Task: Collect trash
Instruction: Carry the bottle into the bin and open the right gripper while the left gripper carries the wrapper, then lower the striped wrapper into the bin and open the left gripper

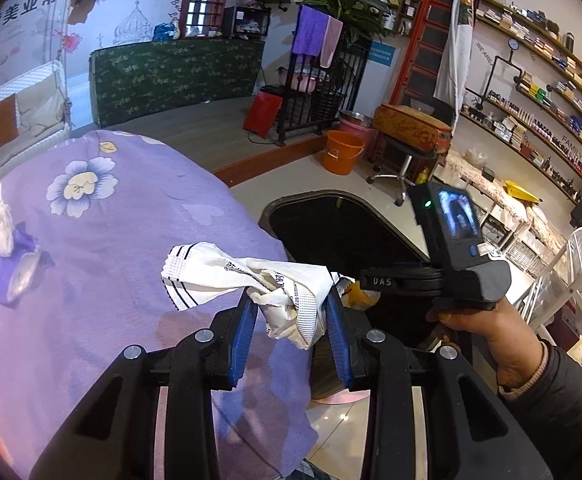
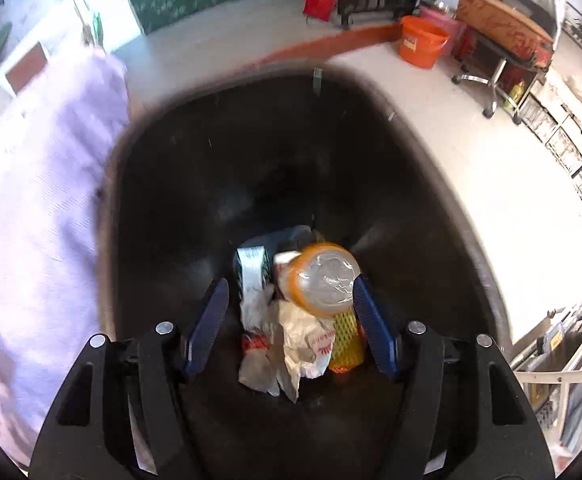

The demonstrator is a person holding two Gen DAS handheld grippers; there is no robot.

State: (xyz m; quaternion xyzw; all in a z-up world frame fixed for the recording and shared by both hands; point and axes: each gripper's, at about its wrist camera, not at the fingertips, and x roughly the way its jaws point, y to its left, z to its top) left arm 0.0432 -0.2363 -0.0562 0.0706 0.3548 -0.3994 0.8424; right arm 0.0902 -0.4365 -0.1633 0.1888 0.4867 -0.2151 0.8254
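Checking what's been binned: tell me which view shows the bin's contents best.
The right wrist view: it looks straight into the black bin at the plastic bottle and wrappers. The left wrist view shows only its rim and dark interior.

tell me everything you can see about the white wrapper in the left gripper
The wrapper is a crumpled white packet, thin like plastic or coated paper, with dark printed characters, thin dark stripes and a crimped, dotted seal edge. The left gripper pinches its bunched middle between blue pads, so one flat end sticks out to the left over the purple flowered cloth and the rest hangs crushed between the fingers. It is held in the air beside the black bin, not yet inside it.
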